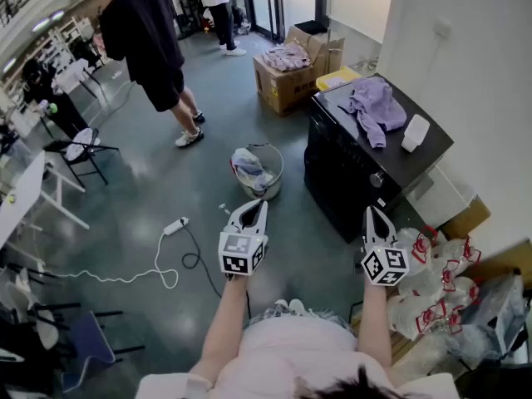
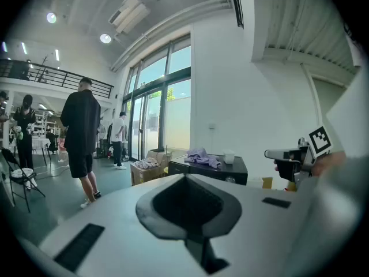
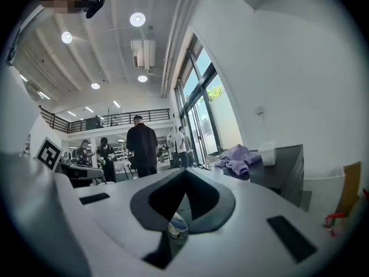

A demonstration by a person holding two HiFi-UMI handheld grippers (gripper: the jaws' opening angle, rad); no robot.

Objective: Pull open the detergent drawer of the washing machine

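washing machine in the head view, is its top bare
No, a purple garment and a white container lie on top of the washing machine.

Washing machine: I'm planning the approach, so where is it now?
Head view, upper right: the washing machine stands against the wall, ahead of the right gripper, basket to its left.

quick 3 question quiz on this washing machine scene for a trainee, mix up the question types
1. True or false: the left gripper grips the washing machine.
2. What lies on the machine beside the white container? A: purple garment. B: power strip. C: shoes.
3. Fill in: in the head view, the gripper nearer the machine is the ___ one.

Key: 1 false, it is shut, empty and apart from the machine; 2 A; 3 right, the right gripper.
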